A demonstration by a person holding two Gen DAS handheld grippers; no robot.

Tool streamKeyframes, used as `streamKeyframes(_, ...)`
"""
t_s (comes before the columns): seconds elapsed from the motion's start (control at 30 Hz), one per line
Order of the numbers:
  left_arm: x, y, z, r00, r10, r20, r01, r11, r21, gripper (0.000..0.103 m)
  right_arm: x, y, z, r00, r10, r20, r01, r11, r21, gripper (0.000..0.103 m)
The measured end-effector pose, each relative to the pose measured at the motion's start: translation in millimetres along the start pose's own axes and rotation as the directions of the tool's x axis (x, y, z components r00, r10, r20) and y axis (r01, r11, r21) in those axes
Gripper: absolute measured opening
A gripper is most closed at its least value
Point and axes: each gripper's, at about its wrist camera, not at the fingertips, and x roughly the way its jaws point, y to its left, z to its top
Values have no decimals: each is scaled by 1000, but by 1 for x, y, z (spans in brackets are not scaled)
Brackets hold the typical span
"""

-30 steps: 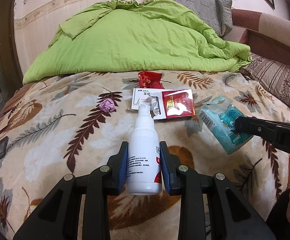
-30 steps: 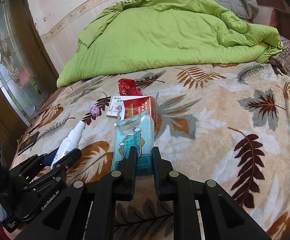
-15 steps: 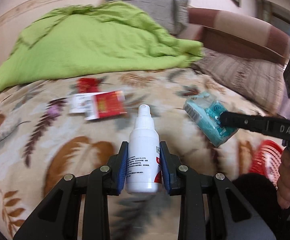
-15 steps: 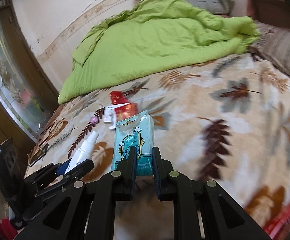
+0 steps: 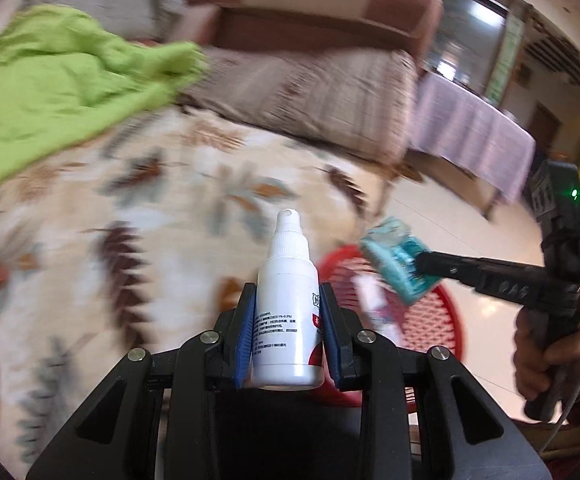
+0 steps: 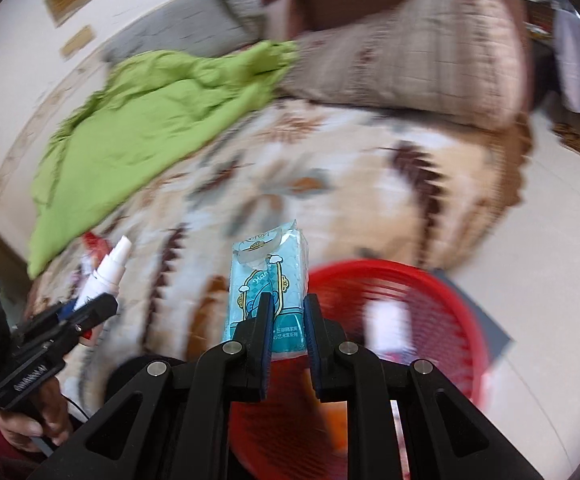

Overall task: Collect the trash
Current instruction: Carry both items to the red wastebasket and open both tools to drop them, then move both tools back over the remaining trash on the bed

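Both grippers have swung from the bed to the red basket (image 6: 430, 300): left gripper (image 5: 287, 334) clamps the spray bottle (image 5: 287, 308), right gripper (image 6: 287, 332) the tissue pack (image 6: 267, 276); release comes next.

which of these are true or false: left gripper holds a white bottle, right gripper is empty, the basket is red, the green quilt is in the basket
1. The left gripper holds a white bottle. True.
2. The right gripper is empty. False: it is shut on a blue tissue pack.
3. The basket is red. True.
4. The green quilt is in the basket. False: it lies on the bed.
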Motion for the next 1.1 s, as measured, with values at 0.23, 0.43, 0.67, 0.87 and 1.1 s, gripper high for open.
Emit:
streamKeyframes(0.23,37,-39,5,993,-63,-96,66,997,27,56,-8,-42,-14,993,-114,-26,115,993,35,34)
streamKeyframes(0.43,18,-15,4,999,-26,-45,25,999,-33,57,-16,-50,-6,992,-121,23,119,992,52,45)
streamKeyframes(0.67,-30,50,-3,992,126,28,-120,980,-157,57,7,8,11,999,38,10,-37,998,-48,45)
streamKeyframes(0.87,-84,127,-26,942,326,74,-293,912,-286,64,36,78,21,985,168,-38,-172,971,-165,45)
streamKeyframes(1.1,-138,237,-65,856,515,34,-425,740,-521,64,83,182,25,955,262,-141,-294,899,-323,45)
